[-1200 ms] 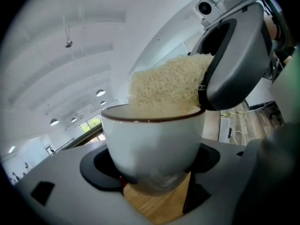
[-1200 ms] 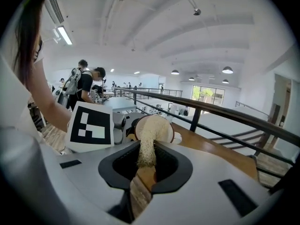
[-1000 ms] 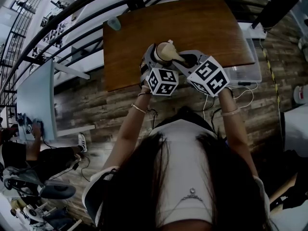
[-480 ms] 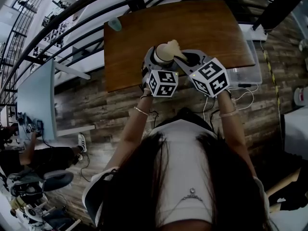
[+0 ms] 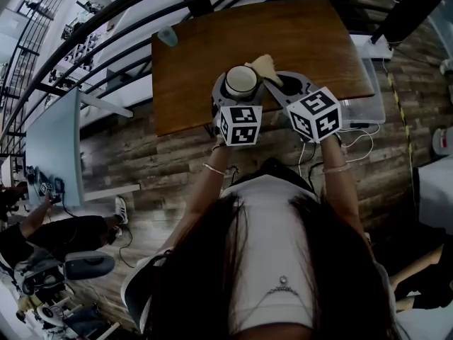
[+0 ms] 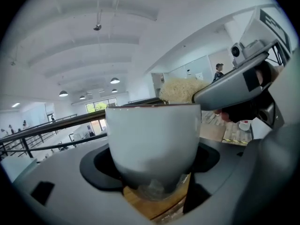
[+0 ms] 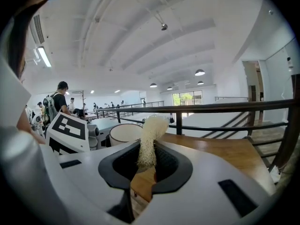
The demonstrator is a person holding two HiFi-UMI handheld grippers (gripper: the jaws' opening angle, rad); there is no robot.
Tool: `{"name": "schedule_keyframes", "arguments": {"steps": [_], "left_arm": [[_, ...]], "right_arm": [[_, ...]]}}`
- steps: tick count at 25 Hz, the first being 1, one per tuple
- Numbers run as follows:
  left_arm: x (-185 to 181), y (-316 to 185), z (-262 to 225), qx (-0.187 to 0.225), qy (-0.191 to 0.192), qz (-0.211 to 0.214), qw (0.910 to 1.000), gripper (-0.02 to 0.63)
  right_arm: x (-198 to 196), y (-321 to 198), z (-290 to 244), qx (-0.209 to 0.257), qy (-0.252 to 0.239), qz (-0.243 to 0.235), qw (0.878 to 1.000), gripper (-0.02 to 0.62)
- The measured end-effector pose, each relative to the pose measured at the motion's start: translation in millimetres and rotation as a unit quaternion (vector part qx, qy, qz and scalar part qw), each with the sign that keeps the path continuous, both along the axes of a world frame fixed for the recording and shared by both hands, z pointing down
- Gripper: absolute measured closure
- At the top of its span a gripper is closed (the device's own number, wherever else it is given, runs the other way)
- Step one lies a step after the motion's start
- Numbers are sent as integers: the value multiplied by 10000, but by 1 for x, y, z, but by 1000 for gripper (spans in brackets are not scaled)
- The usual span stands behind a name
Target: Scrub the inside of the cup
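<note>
A white cup point(image 5: 241, 81) sits upright between the jaws of my left gripper point(image 5: 239, 95), which is shut on it just over the wooden table point(image 5: 212, 48). In the left gripper view the cup point(image 6: 152, 139) fills the gap of the left gripper point(image 6: 152, 175), with the scrubber point(image 6: 180, 89) showing behind its rim. My right gripper point(image 5: 274, 78) is shut on a pale fibrous scrubber point(image 5: 263, 65), which hangs beside the cup's right rim, outside the mouth. In the right gripper view the scrubber point(image 7: 150, 139) stands up from the right gripper point(image 7: 146, 165), with the cup point(image 7: 125, 133) to its left.
A teal object point(image 5: 168, 35) stands at the table's far left corner. A clear plastic box point(image 5: 364, 106) lies by the table's right edge, with cables on the floor near it. A black railing point(image 5: 106, 20) runs behind the table. A pale desk point(image 5: 51, 147) is at the left.
The scrubber was down in the cup's mouth; it has come out and moved right with the right gripper. The cup's open mouth now shows. The left gripper has rolled slightly.
</note>
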State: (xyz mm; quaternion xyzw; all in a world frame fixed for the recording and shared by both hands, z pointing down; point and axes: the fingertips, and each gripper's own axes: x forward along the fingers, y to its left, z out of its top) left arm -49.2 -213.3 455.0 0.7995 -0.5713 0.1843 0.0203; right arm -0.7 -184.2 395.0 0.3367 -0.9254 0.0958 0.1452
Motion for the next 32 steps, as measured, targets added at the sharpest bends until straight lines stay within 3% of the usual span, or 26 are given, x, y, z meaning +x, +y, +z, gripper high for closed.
{"name": "schedule_keyframes", "arguments": {"steps": [11,32], "left_arm": [[-12,4,-1,-112,443,-419,9981,199],[-14,10,-16,-95,542,-536,9970,199]], "right_arm": [[23,-4,14,18,16,394,9992,522],[46,-5,30,-141,102,654,9977,522]]}}
